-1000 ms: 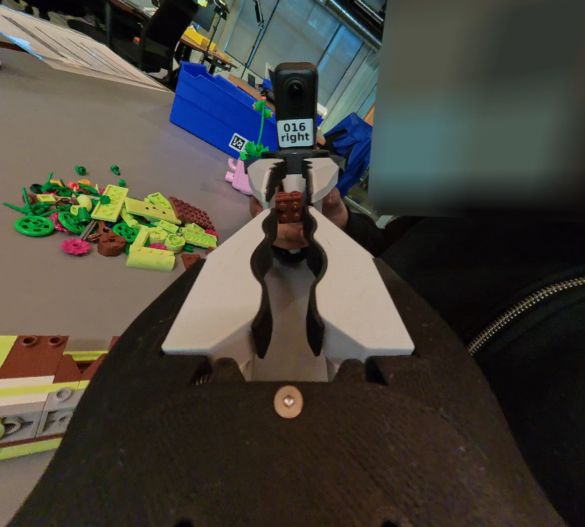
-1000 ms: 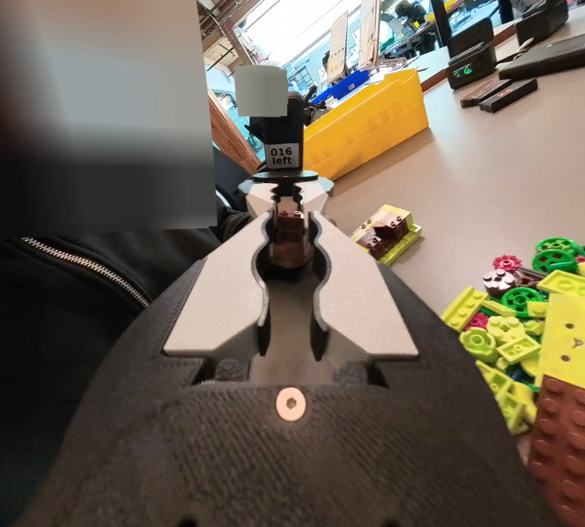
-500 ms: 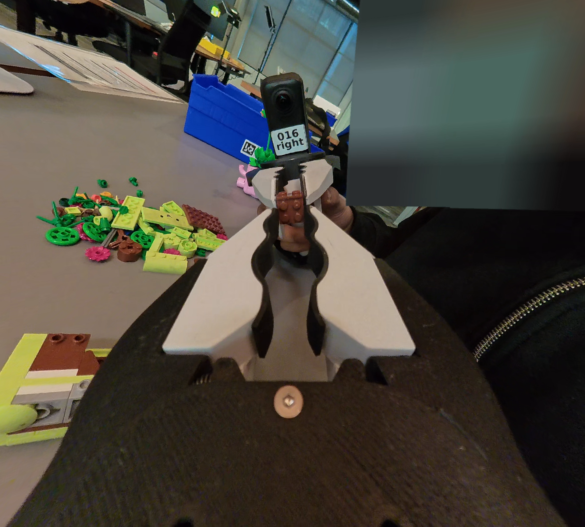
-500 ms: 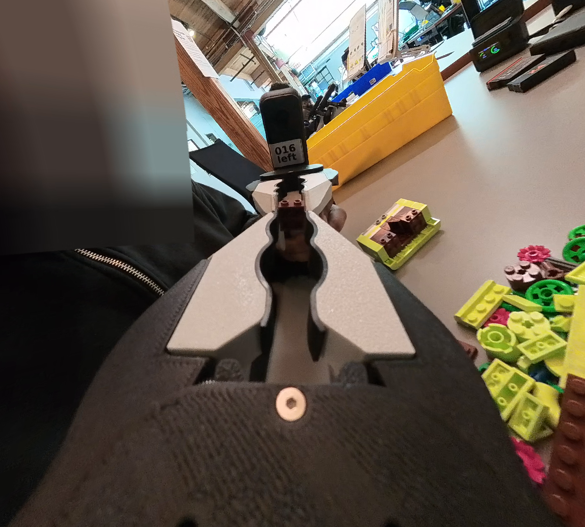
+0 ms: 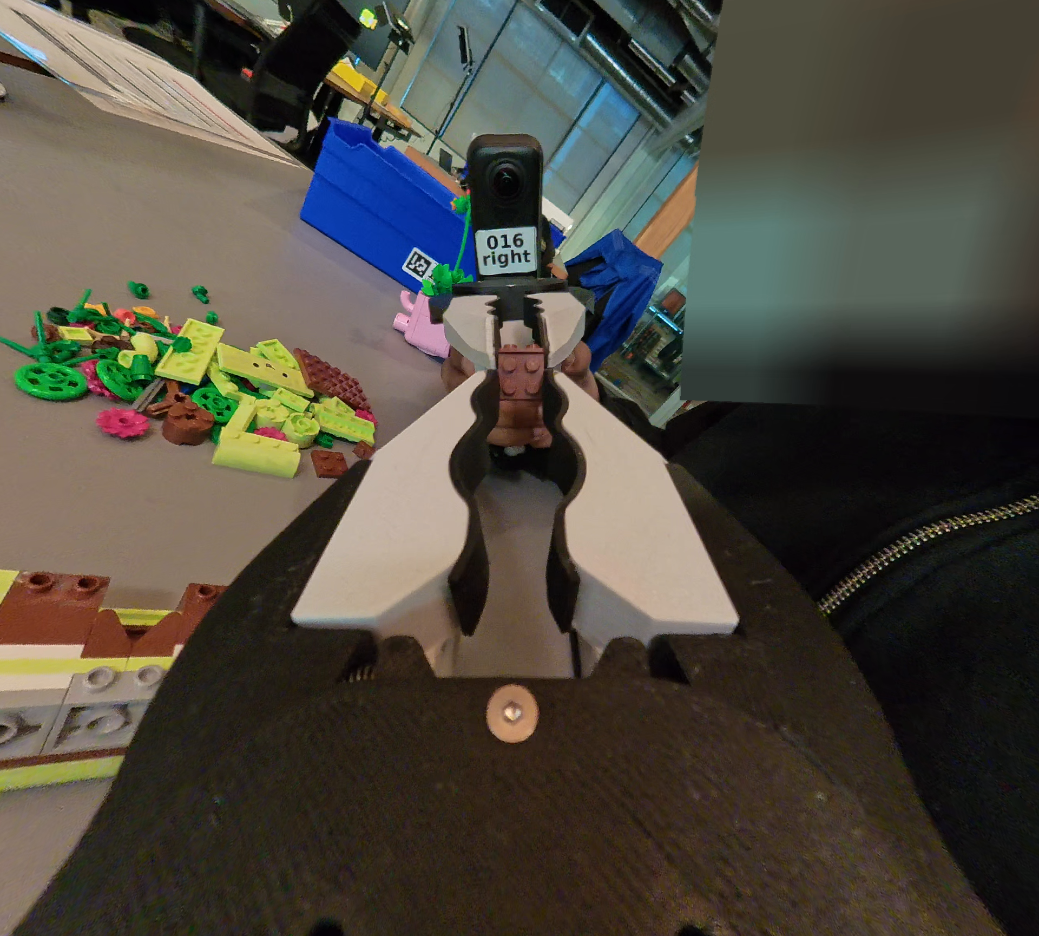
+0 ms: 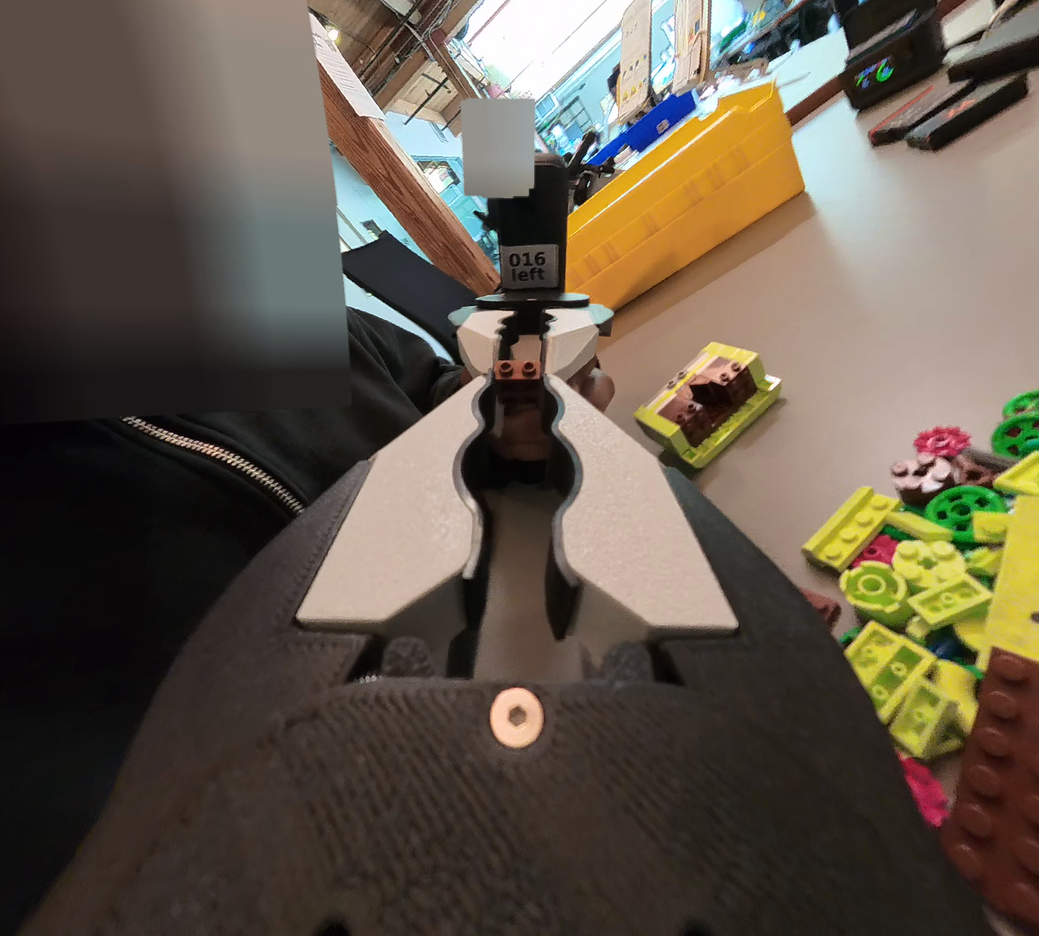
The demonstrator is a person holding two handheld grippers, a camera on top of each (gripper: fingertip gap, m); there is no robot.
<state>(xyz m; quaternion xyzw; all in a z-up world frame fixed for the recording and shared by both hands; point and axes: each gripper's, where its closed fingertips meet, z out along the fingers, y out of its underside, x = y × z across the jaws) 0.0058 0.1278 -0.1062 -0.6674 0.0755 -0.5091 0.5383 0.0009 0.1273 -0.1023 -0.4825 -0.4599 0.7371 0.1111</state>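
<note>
The small brown brick piece (image 5: 520, 374) sits in the air between your two grippers, which face each other tip to tip above the grey table (image 5: 168, 211). Your left gripper (image 5: 520, 386) has its fingertips pinched on the near end; your right gripper (image 6: 517, 380) is pinched on the other end — in its own view two studs show just at its tips. Whether it is one brick or two stacked parts I cannot tell from either view.

The risk, as I judge it, is in the shared hold. Both grips are only at the very fingertips, so if you twist or pull one gripper off line with the other, the piece could pop out and drop.

Below and to the side lies the loose pile of green, lime and brown pieces (image 5: 225, 391), and a dropped brown piece would be hard to pick out among them. The lime-and-brown build (image 6: 711, 405) stands near on the table; a blue bin (image 5: 382, 211) and a yellow bin (image 6: 686, 200) are well apart, farther back.
</note>
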